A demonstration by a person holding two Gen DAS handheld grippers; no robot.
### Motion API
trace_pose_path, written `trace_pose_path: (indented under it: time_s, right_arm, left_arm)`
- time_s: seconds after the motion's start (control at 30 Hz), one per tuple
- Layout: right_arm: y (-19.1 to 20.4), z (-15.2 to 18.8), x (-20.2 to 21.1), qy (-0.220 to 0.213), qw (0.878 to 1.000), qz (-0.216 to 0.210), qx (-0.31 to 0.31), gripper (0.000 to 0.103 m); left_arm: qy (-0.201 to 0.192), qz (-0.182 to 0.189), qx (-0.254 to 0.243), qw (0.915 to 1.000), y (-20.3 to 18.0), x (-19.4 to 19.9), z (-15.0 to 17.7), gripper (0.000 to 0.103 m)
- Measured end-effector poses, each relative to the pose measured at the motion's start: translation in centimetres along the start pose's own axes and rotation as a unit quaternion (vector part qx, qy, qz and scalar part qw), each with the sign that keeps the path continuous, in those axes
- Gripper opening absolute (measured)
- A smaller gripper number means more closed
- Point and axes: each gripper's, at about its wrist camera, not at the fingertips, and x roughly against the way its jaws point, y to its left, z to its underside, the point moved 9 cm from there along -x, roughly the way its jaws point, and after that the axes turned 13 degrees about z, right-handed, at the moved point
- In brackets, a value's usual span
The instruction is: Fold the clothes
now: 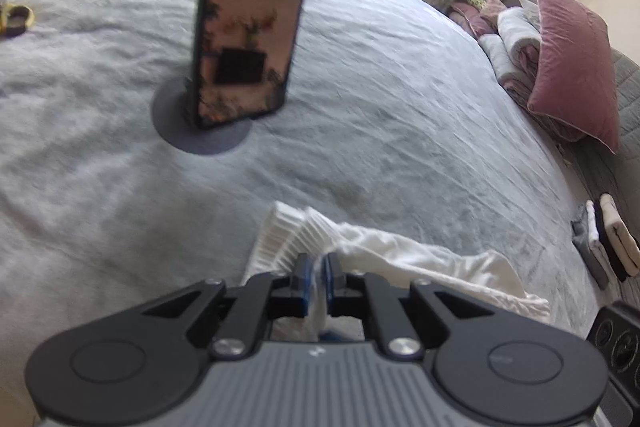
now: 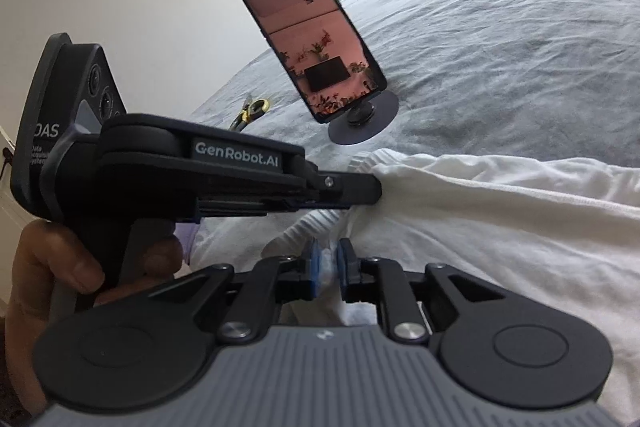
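A: Left gripper [image 1: 316, 281]: jaws narrow, blue pads [image 1: 305, 283] pinching a thin fold of the white garment [image 1: 420, 267] just behind its ribbed cuff [image 1: 288, 231]. Right gripper [image 2: 326, 265]: jaws a little apart, white cloth between the pads; whether they press on it I cannot tell.

B: Location of the garment?

A: On the grey bedspread [image 1: 360, 87], at 6 o'clock of the phone on its round stand [image 1: 244, 27]. From the right wrist view it runs off toward 3 o'clock, bunched and not yet flat.

B: Hazards?

A: Item one: the right grip looks loose, so a pull could let that edge slip out and the fold would fall askew. Item two: both grippers hold close together near the same cuff, so the rest of the cloth may drag and wrinkle. Item three: the phone stand sits near, at 12 o'clock; a swung sleeve could likely tip it.

B: Differences between views?

A: Left wrist view only: pink pillow [image 1: 572, 63] and bundled bedding at 2 o'clock, a stack of folded cloths [image 1: 608, 239] at 3 o'clock. Right wrist view only: the left gripper side-on, the hand [image 2: 60, 267] on its handle, and the garment's wide body.
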Motion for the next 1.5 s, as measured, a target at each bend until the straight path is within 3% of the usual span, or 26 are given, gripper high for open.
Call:
trace_pose_path:
  time_s: [0.17,0.3,0.37,0.47,0.6,0.77,0.97,1.17,1.33,1.4,1.47,1.5]
  right_arm:
    - [2.4,1.2,0.7,0.023,0.998,-0.048,0.017,0.017]
    - [1.4,0.9,2.5,0.021,0.999,-0.038,0.024,0.018]
    - [0.2,0.6,3.4,0.014,0.999,-0.017,0.028,0.032]
    - [-2.1,0.0,5.0,0.008,0.999,0.014,0.032,0.036]
    - [-4.9,-0.5,7.1,0.002,0.997,0.057,0.046,0.036]
    - [-8.7,-1.0,9.9,-0.01,0.993,0.102,0.057,0.037]
    - [-13.7,-1.4,13.2,-0.026,0.988,0.145,0.048,0.042]
    - [-17.9,-1.2,14.7,-0.045,0.984,0.171,0.025,0.042]
    - [-19.4,0.1,14.2,-0.046,0.977,0.202,0.052,0.042]
    - [-20.8,0.5,13.9,-0.047,0.97,0.23,0.065,0.042]
    - [-22.4,0.6,14.1,-0.051,0.966,0.246,0.068,0.031]
    - [-22.8,0.6,14.5,-0.052,0.968,0.239,0.061,0.031]
  left_arm:
    - [-0.038,0.018,0.011,0.9991,0.1,2.0,-1.1,0.007]
    - [-0.041,0.067,-0.008,0.9969,-1.5,2.3,-1.0,0.007]
    - [-0.03,0.079,-0.017,0.9963,-2.2,1.5,-0.5,0.007]
    - [0.002,0.087,-0.031,0.9957,-3.1,-0.6,0.8,0.007]
    - [-0.001,0.038,-0.043,0.9983,-2.3,-2.7,1.4,0.007]
    - [-0.059,-0.024,-0.026,0.9976,-0.3,-1.2,0.1,0.006]
    - [-0.085,0.025,-0.039,0.9954,-2.8,0.7,0.0,0.013]
    - [-0.056,0.066,-0.127,0.9881,-6.9,-1.6,2.5,0.019]
    - [-0.059,0.02,-0.152,0.9864,-5.8,-3.8,3.3,0.019]
    - [-0.059,-0.019,-0.163,0.9846,-4.5,-4.3,3.3,0.018]
    - [-0.063,-0.047,-0.175,0.9815,-3.4,-4.1,3.0,0.007]
    - [-0.066,-0.051,-0.176,0.981,-3.0,-3.8,2.9,0.006]
